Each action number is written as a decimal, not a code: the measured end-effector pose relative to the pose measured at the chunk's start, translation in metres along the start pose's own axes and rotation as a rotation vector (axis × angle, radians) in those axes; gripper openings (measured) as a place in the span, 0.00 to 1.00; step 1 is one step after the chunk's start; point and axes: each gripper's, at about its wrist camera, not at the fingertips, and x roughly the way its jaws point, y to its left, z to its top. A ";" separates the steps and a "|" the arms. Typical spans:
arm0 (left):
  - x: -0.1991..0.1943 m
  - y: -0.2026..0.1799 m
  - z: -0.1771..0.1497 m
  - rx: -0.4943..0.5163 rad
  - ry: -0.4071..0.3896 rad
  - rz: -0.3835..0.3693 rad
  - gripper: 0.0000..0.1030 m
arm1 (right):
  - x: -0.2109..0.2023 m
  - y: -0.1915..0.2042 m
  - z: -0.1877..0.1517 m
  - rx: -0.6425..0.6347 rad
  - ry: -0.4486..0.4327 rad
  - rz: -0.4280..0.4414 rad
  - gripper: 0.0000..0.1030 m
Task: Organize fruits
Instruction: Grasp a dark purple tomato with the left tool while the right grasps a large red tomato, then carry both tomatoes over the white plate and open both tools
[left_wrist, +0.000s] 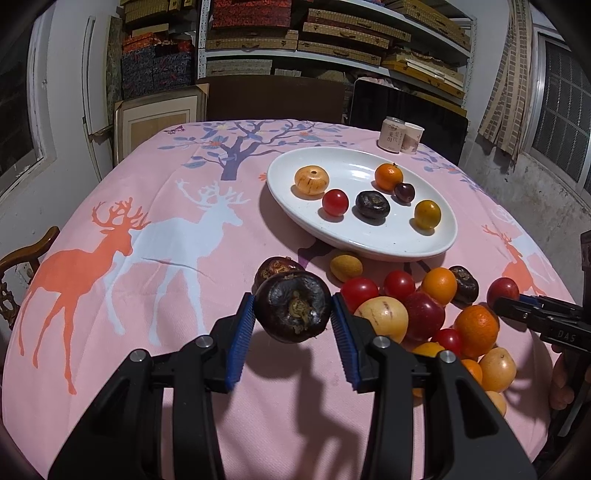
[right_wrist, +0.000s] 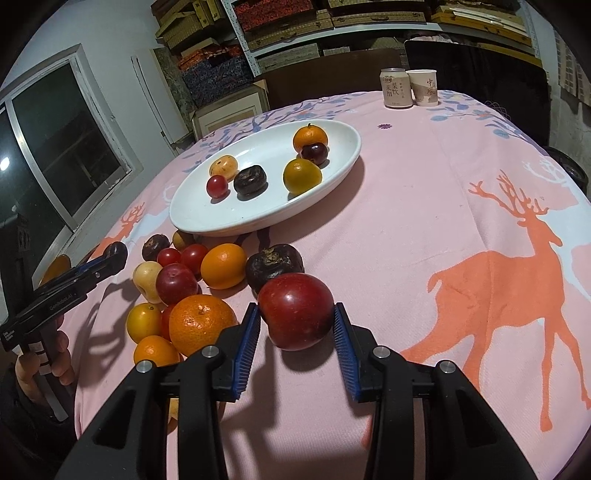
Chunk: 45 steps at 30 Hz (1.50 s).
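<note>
Both my grippers are the same build: chunky matte black plastic arms, ribbed blue pads (left_wrist: 240, 339) on the fingers, and round silver screws (right_wrist: 380, 351) at the pivots. In the lower left of the right wrist view, the other one's side has small white "GenRobot.AI" lettering (right_wrist: 61, 297).

Glossy glazed plate (left_wrist: 369, 243) — matt woven tablecloth (left_wrist: 147, 177).

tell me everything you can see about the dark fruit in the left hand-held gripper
The dark fruit is round and slightly flattened, with matte, wrinkled purple-black skin and a dry brownish calyx facing the camera. It is held between the blue ribbed pads of the left hand-held gripper, lifted just above the pink tablecloth.
</note>
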 end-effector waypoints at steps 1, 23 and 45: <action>0.000 0.000 0.000 0.001 0.001 0.000 0.40 | 0.000 0.000 0.000 0.000 0.000 0.001 0.39; 0.034 -0.061 0.081 0.145 0.045 -0.094 0.40 | -0.001 0.017 0.119 -0.047 -0.035 0.019 0.39; 0.081 -0.064 0.096 0.147 0.112 -0.097 0.69 | 0.082 0.031 0.174 -0.048 0.027 -0.025 0.57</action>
